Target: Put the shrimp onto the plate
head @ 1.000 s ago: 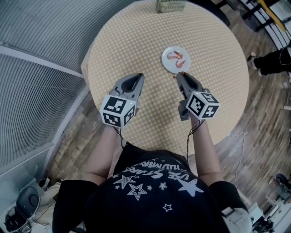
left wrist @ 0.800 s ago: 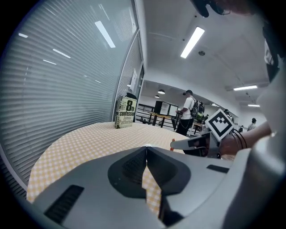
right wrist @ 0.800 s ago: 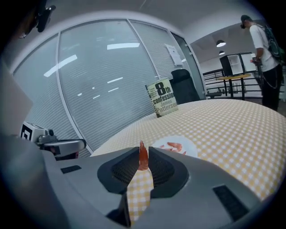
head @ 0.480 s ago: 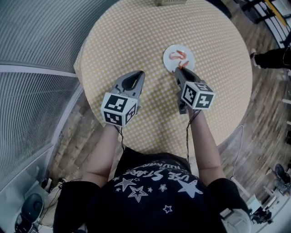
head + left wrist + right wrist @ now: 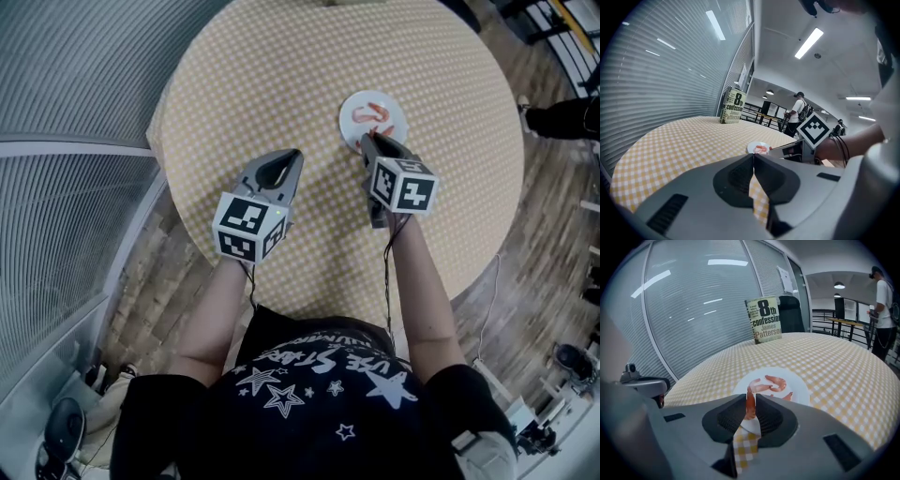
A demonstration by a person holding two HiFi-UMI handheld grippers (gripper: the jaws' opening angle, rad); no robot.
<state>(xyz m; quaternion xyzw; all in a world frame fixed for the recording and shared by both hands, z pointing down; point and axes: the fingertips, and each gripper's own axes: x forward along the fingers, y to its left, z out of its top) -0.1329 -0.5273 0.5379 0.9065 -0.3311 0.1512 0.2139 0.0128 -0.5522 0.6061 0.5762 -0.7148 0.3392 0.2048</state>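
A small white plate [image 5: 394, 106] [image 5: 799, 384] [image 5: 753, 148] lies on the yellow checked round table [image 5: 281, 84], holding a few orange shrimp [image 5: 370, 113] [image 5: 774, 380]. My right gripper [image 5: 367, 141] [image 5: 750, 401] hovers at the plate's near rim, shut on another shrimp [image 5: 750, 404] that stands upright between its jaws. My left gripper [image 5: 289, 157] [image 5: 753, 157] is shut with nothing in it, over the table to the left of the plate.
A book [image 5: 765, 320] [image 5: 732, 106] stands upright at the table's far edge. A ribbed glass wall [image 5: 84, 103] runs along the left. A wooden floor [image 5: 534, 234] surrounds the table, and a person [image 5: 797, 112] stands in the far background.
My right gripper has moved forward with the shrimp, from short of the plate to its near rim. The left gripper has stayed in place.
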